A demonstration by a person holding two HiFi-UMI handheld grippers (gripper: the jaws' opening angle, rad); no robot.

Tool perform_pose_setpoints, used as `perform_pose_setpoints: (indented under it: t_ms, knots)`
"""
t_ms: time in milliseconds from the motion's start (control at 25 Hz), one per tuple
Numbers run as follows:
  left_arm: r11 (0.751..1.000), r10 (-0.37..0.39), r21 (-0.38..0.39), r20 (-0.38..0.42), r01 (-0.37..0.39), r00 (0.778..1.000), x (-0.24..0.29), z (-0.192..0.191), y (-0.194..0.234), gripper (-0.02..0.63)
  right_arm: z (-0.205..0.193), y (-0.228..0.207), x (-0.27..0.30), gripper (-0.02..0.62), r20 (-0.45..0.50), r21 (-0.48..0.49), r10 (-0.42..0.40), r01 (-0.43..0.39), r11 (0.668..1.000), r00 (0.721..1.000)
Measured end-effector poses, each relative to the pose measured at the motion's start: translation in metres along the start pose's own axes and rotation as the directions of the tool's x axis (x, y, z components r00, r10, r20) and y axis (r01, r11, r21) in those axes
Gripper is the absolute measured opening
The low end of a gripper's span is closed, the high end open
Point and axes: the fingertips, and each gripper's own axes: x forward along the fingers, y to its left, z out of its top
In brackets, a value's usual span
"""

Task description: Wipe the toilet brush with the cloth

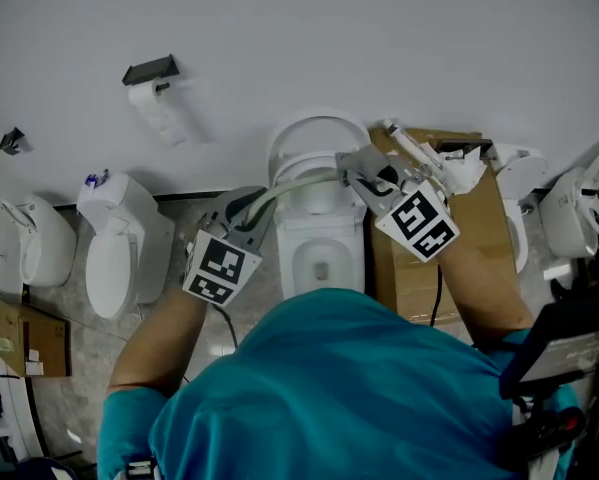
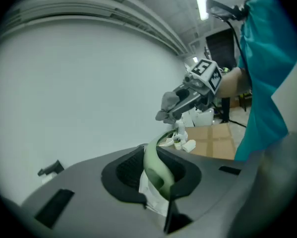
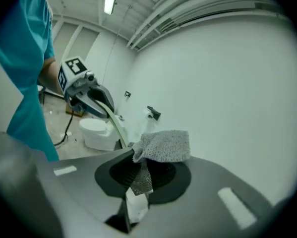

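Pale green plastic forms the curved handle of the toilet brush (image 1: 301, 179), which is held in the air above the white toilet (image 1: 319, 230) and spans the gap between the two grippers. The left gripper (image 1: 241, 214) is closed narrowly on one end of the handle, left of the toilet. The right gripper (image 1: 367, 175) is clamped on a grey knitted cloth (image 3: 164, 145), with a pinched fold seen between its jaws. The cloth is held at the handle's other end, right of the toilet; contact cannot be confirmed. The bristle head cannot be made out. Wiping is judged to be at an early stage, with most of the handle left to do. A cardboard box (image 1: 419, 268) is noted just right of the toilet.
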Motion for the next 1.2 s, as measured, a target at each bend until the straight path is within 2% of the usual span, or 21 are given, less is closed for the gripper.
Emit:
perform_pose_setpoints:
  t_ms: [120, 240, 360, 440, 560, 640, 680, 760, 960, 1200]
  knots:
    - [0.981, 0.036, 0.191, 0.009, -0.037, 0.999, 0.001, 0.007, -0.007, 0.069, 0.020, 0.018, 0.004, 0.040, 0.069, 0.069, 0.117, -0.122, 0.990, 0.991]
    - [0.931, 0.051, 0.359, 0.041, -0.063, 0.998, 0.001, 0.015, -0.018, 0.069, 0.038, 0.041, 0.007, 0.040, 0.133, 0.086, 0.234, -0.246, 0.965, 0.963]
    - [0.872, 0.030, 0.485, 0.069, -0.060, 0.997, -0.001, 0.024, -0.030, 0.069, 0.056, 0.056, 0.006, 0.040, 0.197, 0.104, 0.325, -0.349, 0.931, 0.925]
    - [0.821, 0.015, 0.568, 0.096, -0.067, 0.995, -0.004, 0.030, -0.039, 0.069, 0.065, 0.065, 0.005, 0.040, 0.223, 0.104, 0.381, -0.410, 0.906, 0.897]
    - [0.708, 0.001, 0.699, 0.146, -0.104, 0.989, -0.009, 0.038, -0.052, 0.069, 0.063, 0.076, 0.002, 0.040, 0.222, 0.103, 0.451, -0.481, 0.871, 0.865]
    - [0.642, -0.005, 0.757, 0.162, -0.121, 0.987, -0.011, 0.041, -0.057, 0.069, 0.058, 0.075, -0.001, 0.040, 0.219, 0.132, 0.473, -0.507, 0.852, 0.853]
    - [0.620, -0.008, 0.775, 0.165, -0.125, 0.986, -0.013, 0.041, -0.057, 0.069, 0.054, 0.074, -0.001, 0.040, 0.215, 0.144, 0.477, -0.511, 0.848, 0.852]
    - [0.595, -0.015, 0.794, 0.166, -0.125, 0.986, -0.014, 0.042, -0.057, 0.069, 0.046, 0.069, -0.001, 0.040, 0.203, 0.165, 0.479, -0.512, 0.843, 0.854]
    - [0.558, -0.038, 0.821, 0.171, -0.121, 0.984, -0.021, 0.047, -0.061, 0.069, 0.019, 0.059, -0.002, 0.040, 0.166, 0.223, 0.486, -0.512, 0.829, 0.858]
    - [0.535, -0.063, 0.837, 0.179, -0.118, 0.982, -0.033, 0.056, -0.059, 0.072, -0.020, 0.048, -0.003, 0.040, 0.089, 0.282, 0.495, -0.498, 0.820, 0.864]
